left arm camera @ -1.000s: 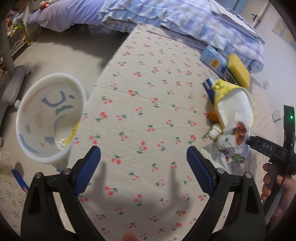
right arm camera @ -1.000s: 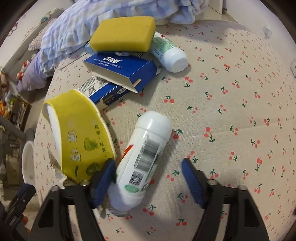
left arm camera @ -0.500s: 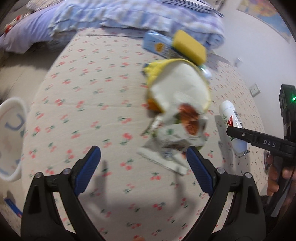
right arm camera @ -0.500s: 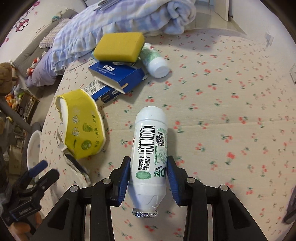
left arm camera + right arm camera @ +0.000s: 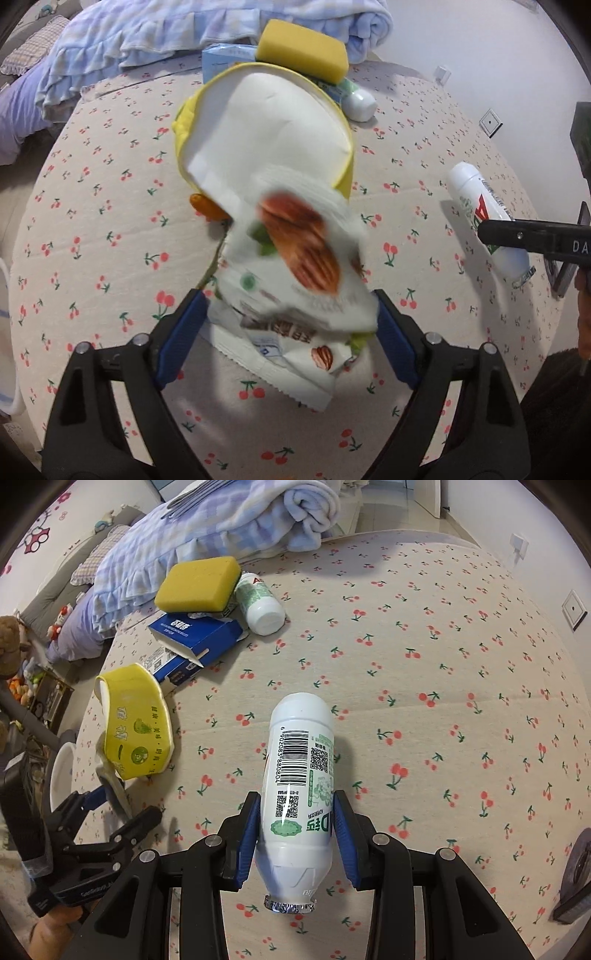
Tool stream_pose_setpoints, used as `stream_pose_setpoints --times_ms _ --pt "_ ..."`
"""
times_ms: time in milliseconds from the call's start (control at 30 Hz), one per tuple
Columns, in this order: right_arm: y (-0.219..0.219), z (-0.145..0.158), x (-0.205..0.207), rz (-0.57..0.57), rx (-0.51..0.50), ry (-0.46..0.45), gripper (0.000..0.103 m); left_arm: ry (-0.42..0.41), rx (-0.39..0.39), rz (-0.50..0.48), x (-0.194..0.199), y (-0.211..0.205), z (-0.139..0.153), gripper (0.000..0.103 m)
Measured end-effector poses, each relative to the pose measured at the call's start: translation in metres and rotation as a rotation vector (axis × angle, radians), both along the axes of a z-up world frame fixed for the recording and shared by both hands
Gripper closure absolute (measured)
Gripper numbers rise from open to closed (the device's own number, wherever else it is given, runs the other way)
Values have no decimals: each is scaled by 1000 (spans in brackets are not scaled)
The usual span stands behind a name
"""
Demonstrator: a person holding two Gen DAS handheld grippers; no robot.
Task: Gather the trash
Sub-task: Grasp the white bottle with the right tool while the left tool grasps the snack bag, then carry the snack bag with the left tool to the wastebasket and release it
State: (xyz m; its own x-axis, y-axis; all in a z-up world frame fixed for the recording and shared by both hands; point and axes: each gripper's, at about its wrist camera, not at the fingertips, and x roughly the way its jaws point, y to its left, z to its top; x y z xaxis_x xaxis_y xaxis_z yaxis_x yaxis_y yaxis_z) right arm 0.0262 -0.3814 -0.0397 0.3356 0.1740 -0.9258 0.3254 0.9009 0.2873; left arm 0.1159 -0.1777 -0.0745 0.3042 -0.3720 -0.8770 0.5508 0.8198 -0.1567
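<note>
- The worktop (image 5: 443,664) wears a beige cloth with small red cherries; a blue checked blanket (image 5: 236,524) lies heaped at its 12 o'clock edge.
- A crushed yellow paper bowl (image 5: 266,122) lies on its side at the centre of the left wrist view, with its white inside turned to the camera.
- A white snack wrapper (image 5: 295,288) with a brown nut picture lies at 6 o'clock of the bowl, touching it.
- The left gripper (image 5: 288,332) has just been closing a little but is spread wide, a blue pad on each side of the wrapper; whether they press it I cannot tell.
- The right gripper (image 5: 297,834) pinches a white drink bottle (image 5: 299,775), foil mouth toward the camera.
- A yellow sponge (image 5: 197,585) rests on blue boxes (image 5: 195,635) at 11 o'clock of the bottle.
- A second white bottle (image 5: 260,603) lies just beside the sponge.
</note>
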Motion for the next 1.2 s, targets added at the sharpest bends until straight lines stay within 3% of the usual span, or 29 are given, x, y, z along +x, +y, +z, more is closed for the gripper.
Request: stream_pose_setpoints --times_ms 200,300,367,467,800,1200 --pt "-5 -1 -3 -9 0 2 63 -16 4 -5 -4 0 1 39" --pt "-6 0 -3 -14 0 -2 63 -5 -7 -4 -4 4 2 59" --pt "-5 2 -4 -16 -2 -8 63 17 -21 -1 -4 7 2 79" --pt "-2 5 -4 -13 -1 -21 63 32 -31 7 -5 10 2 90" --pt "10 19 -4 -10 16 -76 63 2 -85 21 -14 26 24 92" --pt "44 46 6 31 52 -146 63 -5 -109 129 -8 79 40 92"
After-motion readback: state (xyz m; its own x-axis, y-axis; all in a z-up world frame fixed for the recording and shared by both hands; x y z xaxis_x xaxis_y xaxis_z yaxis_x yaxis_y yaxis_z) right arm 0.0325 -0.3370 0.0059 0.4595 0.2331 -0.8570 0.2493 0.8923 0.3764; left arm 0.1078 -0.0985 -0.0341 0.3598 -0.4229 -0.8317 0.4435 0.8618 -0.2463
